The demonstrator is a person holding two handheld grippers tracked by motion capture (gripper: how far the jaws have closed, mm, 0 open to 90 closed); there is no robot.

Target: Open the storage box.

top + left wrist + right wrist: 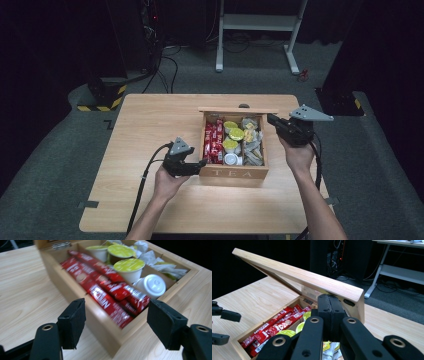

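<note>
Wooden tea box sits mid-frame; right tongs, clamped shut, prop its lid while left tongs gape, empty.

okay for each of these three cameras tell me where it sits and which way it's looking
High view: above the person's side of the table, looking forward and down on the open tea box; both forearms, left gripper and right gripper show.
Left gripper view: on the left gripper, open jaws facing the box corner and red sachets.
Right gripper view: on the right gripper, shut, under the raised lid.
Shared: sachets, box.
</note>
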